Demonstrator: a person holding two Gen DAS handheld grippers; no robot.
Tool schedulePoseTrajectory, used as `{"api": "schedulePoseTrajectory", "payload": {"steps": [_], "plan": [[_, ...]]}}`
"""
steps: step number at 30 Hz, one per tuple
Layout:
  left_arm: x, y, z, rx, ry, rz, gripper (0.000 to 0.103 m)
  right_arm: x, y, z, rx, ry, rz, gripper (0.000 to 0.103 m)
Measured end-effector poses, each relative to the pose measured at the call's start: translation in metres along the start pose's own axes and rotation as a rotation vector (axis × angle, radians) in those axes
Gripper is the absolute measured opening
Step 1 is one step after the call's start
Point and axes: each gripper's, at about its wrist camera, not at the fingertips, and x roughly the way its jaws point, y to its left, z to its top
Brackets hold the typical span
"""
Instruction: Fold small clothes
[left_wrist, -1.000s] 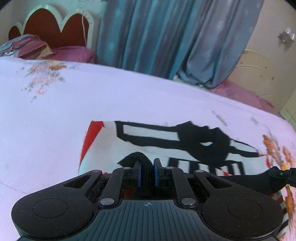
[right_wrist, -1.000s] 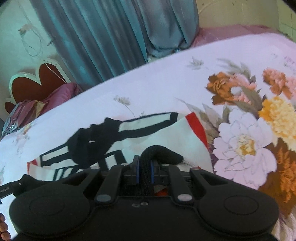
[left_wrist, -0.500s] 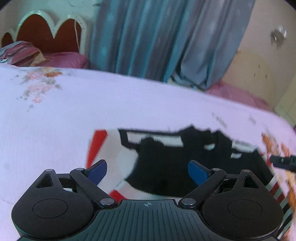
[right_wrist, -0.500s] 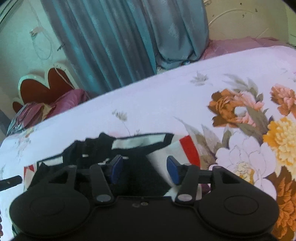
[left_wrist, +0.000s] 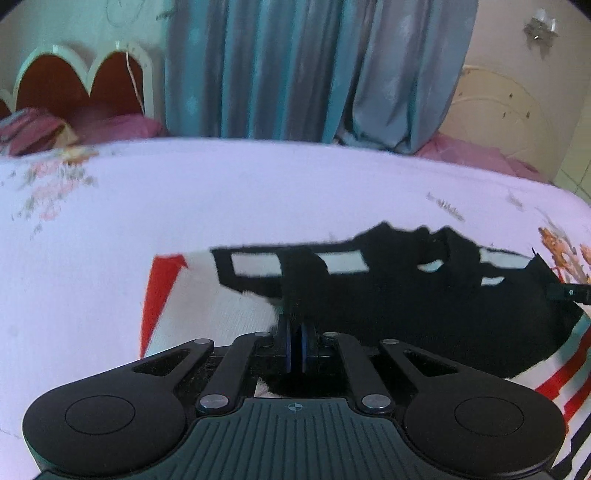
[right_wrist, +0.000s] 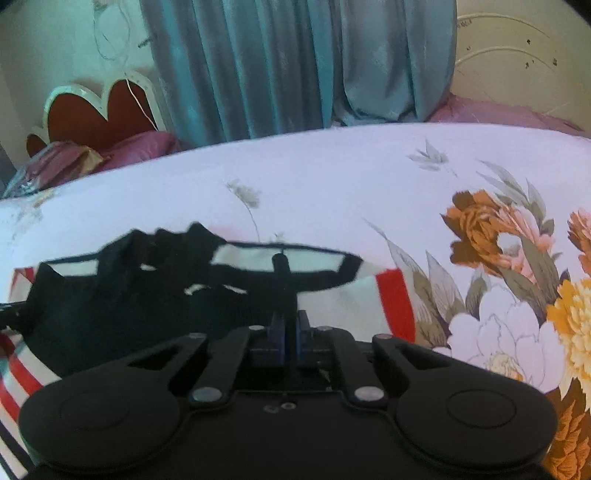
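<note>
Tools left (left_wrist: 295, 345) and right (right_wrist: 290, 338) each pinch black fabric of the garment (left_wrist: 424, 295) on the bedsheet (left_wrist: 258, 192)

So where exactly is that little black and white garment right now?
The garment lies on the floral bedsheet, below the blue curtains. Left gripper and right gripper each pinch its black near edge.

Count of items in view, both wrist cameras.
Hand-held grippers: 2, left hand-held gripper (left_wrist: 295, 345) and right hand-held gripper (right_wrist: 290, 338). Garment (left_wrist: 406, 295): 1, black, white and red. Bed (left_wrist: 258, 192): 1, floral cover. Headboard (left_wrist: 81, 81): 1. Curtains (left_wrist: 314, 66): 1 set, panel count unclear.
</note>
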Motion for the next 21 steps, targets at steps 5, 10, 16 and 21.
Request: {"api": "schedulePoseTrajectory", "payload": {"steps": [5,10,16,21], "plan": [[-0.015,0.013,0.013,-0.064,-0.099,0.027,0.004,-0.014,-0.001,0.012,0.013,-0.097,0.007,0.005],[0.009,0.025,0.009,-0.094,-0.063,0.111,0.004,0.009,-0.013,0.016,0.091,-0.058,-0.038,0.005],[0.019,0.013,-0.001,-0.053,-0.046,0.175,0.004,0.023,-0.01,0.008,0.052,-0.034,-0.122,0.015],[0.0,0.011,0.001,-0.011,-0.053,0.177,0.062,-0.003,-0.006,0.011,0.049,-0.087,-0.12,0.022]]}}
